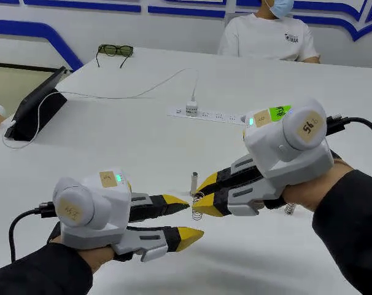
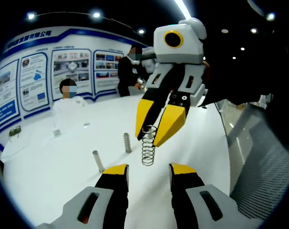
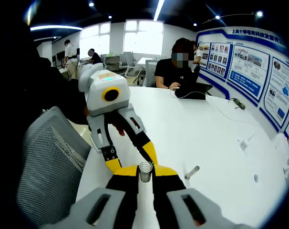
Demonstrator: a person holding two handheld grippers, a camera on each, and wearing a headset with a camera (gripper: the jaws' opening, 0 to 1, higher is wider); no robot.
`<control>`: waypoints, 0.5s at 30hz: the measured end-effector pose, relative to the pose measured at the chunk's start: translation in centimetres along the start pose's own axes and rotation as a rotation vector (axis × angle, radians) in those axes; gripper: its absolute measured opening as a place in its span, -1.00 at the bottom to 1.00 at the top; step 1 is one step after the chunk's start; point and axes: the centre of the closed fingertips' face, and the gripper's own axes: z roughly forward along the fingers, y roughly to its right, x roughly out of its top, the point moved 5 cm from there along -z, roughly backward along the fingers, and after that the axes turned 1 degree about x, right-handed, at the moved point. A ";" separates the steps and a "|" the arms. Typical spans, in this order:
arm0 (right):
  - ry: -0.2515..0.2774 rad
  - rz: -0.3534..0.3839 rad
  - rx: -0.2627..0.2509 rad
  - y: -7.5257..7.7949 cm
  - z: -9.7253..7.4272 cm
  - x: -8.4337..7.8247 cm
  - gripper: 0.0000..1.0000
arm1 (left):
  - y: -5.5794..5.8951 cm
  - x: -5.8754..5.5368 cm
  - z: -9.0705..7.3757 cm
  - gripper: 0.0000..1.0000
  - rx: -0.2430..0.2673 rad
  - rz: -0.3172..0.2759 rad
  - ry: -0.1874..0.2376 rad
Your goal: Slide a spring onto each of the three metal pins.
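In the head view the left gripper (image 1: 194, 217) lies low near the worktop's (image 1: 143, 147) near edge, its jaws spread wide with nothing between them. The right gripper (image 1: 196, 200) reaches in from the right, its jaws pinched on an upright spring (image 1: 197, 212). A pin (image 1: 194, 182) stands just behind the spring. A second spring (image 1: 290, 209) lies by the right hand. A power strip (image 1: 204, 114) sits mid-worktop.

In the left gripper view the left gripper (image 2: 148, 168) has a broad gap between its jaws. The right gripper (image 2: 147, 139) comes down from above and grips the top of the spring (image 2: 148, 151), which hangs upright; I cannot tell whether its foot touches the worktop (image 2: 49, 176). The pin (image 2: 128, 142) stands just left of it, and a second pin (image 2: 98, 161) further left.

In the right gripper view the right gripper (image 3: 145, 170) clamps the spring (image 3: 145, 172). The left gripper (image 3: 135, 166) faces it, jaws apart. A pin (image 3: 192, 171) is to the right.
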 end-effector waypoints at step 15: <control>0.022 0.025 -0.078 2.3 -0.4 1.0 -0.77 | -1.0 -0.5 -0.7 -0.05 0.051 -0.041 0.019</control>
